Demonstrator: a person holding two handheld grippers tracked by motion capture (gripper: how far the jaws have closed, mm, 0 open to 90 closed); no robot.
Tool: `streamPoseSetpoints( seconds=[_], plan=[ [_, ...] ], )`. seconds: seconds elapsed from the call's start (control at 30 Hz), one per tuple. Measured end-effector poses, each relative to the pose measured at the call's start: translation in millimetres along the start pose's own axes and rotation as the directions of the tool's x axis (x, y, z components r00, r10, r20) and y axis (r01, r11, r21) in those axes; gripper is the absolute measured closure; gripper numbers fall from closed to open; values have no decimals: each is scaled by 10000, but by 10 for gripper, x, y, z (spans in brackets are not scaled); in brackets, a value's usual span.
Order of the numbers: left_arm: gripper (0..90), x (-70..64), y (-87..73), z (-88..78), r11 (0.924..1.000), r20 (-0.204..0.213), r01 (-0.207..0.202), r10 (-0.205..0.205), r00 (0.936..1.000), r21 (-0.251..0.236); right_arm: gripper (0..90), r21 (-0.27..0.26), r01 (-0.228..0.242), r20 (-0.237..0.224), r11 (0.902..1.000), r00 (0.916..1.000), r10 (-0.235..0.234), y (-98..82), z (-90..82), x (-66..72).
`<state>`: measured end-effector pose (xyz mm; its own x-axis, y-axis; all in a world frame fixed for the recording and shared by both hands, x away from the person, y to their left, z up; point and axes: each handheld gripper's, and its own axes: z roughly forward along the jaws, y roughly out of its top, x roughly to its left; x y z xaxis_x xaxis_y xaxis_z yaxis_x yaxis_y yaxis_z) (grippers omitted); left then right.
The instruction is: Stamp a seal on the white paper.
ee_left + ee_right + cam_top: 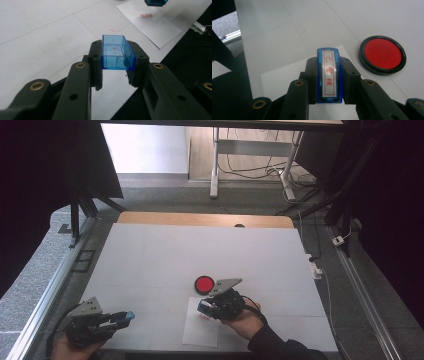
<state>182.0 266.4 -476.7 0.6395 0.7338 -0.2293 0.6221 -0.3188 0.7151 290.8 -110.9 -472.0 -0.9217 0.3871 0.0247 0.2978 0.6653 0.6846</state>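
Both grippers were closed on blue plastic parts. Left gripper point(117, 319), at the near left corner of the table point(150, 255), held a clear blue cap point(117, 52) between its pads; the cap was an open, hollow rectangular box. Seen in the left gripper view, its long axis ran away from the camera along the line of the jaws, its open mouth turned upward. Faint red marks showed on the inner floor of the cap, too small to read.

Right gripper point(206, 307), nearer the middle of the table's front edge, clamped a blue stamp point(329, 77) across its narrow sides. The stamp's long axis also ran along the jaws, pointing away from the hand. Its visible face carried a white label with a red border and three red Chinese characters in a column; the first read as 已 and the last as 核, while the middle one was blurred by glare.

Stamp was held over a white sheet of paper point(200, 330) bearing a small red rectangular imprint point(146, 16), illegible. Round black-rimmed red ink pad point(204, 284) lay open on the table just beyond the paper, beside the right gripper.
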Motion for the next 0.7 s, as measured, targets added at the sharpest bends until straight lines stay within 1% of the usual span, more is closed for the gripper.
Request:
streamPoseSetpoints(
  seconds=[0.03, 0.27, 0.4, 0.53, 0.7],
  plan=[
    [681, 0, 0, 1, 10000, -4, 9, -9, 10000, -11, 717, 91, 85, 16, 9999, 10000, -85, -5, 13, -2],
    [681, 0, -1, -1, 10000, 5, -15, 15, 10000, -15, 717, 314, 186, -67, 9993, 9998, -184, -18, 83, 31],
    [681, 0, -1, -1, 10000, 11, -12, 12, 10000, -28, 717, 160, 197, -212, 9997, 9996, -193, -13, 73, 44],
    [681, 0, -1, -5, 10000, 36, -22, 22, 10000, -51, 717, -90, 104, -366, 9999, 9993, -107, 10, 24, 58],
    [681, -5, 1, -7, 9999, 67, -61, 62, 10000, -90, 717, -290, 93, -516, 9995, 9986, -108, 33, -30, 79]
  ],
)
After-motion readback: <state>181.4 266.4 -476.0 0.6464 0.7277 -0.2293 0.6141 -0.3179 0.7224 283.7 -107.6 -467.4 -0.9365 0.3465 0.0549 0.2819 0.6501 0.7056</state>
